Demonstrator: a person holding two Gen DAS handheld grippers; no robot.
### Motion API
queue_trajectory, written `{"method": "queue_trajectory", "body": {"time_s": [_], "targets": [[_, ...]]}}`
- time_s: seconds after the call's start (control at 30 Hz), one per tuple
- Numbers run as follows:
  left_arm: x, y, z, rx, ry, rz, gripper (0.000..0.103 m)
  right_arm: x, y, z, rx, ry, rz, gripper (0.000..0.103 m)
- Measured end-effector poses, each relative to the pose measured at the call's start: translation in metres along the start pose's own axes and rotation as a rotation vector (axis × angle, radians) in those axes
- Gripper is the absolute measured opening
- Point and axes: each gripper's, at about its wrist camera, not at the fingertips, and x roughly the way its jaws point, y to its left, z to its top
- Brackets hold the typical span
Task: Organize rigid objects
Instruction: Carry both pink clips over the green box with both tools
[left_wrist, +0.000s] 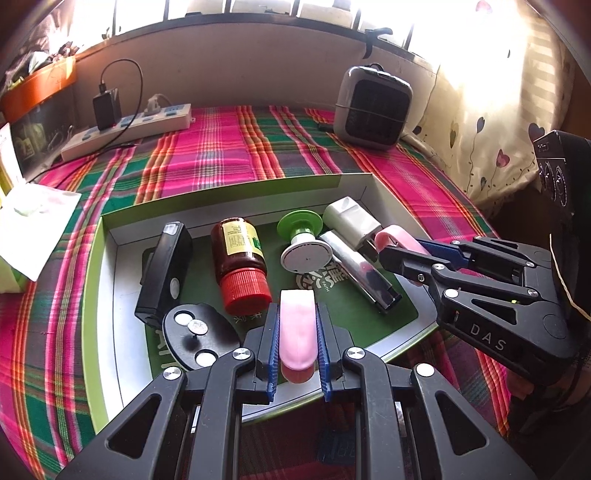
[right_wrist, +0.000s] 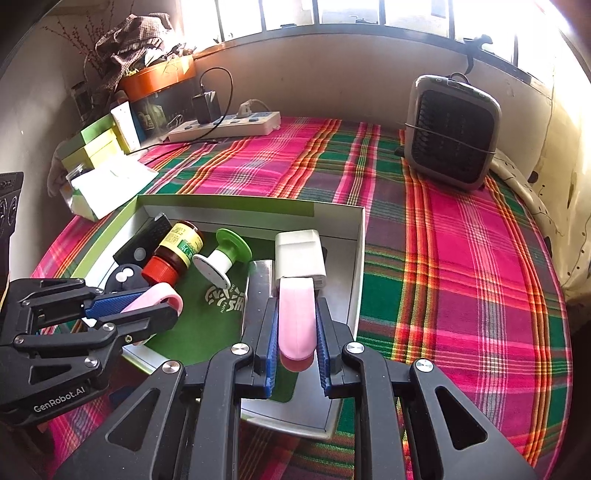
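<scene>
A shallow green-lined box (left_wrist: 240, 192) (right_wrist: 354, 258) lies on the plaid cloth. It holds a black device (left_wrist: 164, 269), a brown bottle with a red cap (left_wrist: 240, 262) (right_wrist: 173, 254), a green-and-white spool (left_wrist: 303, 243) (right_wrist: 221, 258), a silver bar (left_wrist: 358, 273), a white block (left_wrist: 351, 218) (right_wrist: 299, 254) and a black oval piece (left_wrist: 195, 332). My left gripper (left_wrist: 297, 332) (right_wrist: 147, 306) is shut on a pink piece (left_wrist: 297, 328) (right_wrist: 155, 299) over the box's near side. My right gripper (right_wrist: 297, 325) (left_wrist: 413, 254) is shut on another pink piece (right_wrist: 295, 321) (left_wrist: 395, 238) beside the white block.
A grey fan heater (left_wrist: 373, 107) (right_wrist: 450, 129) stands at the back right. A white power strip with a black charger (left_wrist: 129, 125) (right_wrist: 225, 123) lies at the back left. Green and white boxes (right_wrist: 96, 147) and a white paper packet (left_wrist: 33, 229) sit left of the box.
</scene>
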Motion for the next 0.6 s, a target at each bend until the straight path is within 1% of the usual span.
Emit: {"method": "queue_trajectory", "body": {"time_s": [0.6], "targets": [[0.0061, 0.0032, 0.0023, -0.021, 0.014, -0.002, 0.017, 0.0033, 0.0011, 0.0023, -0.012, -0.015, 0.002, 0.019]]}}
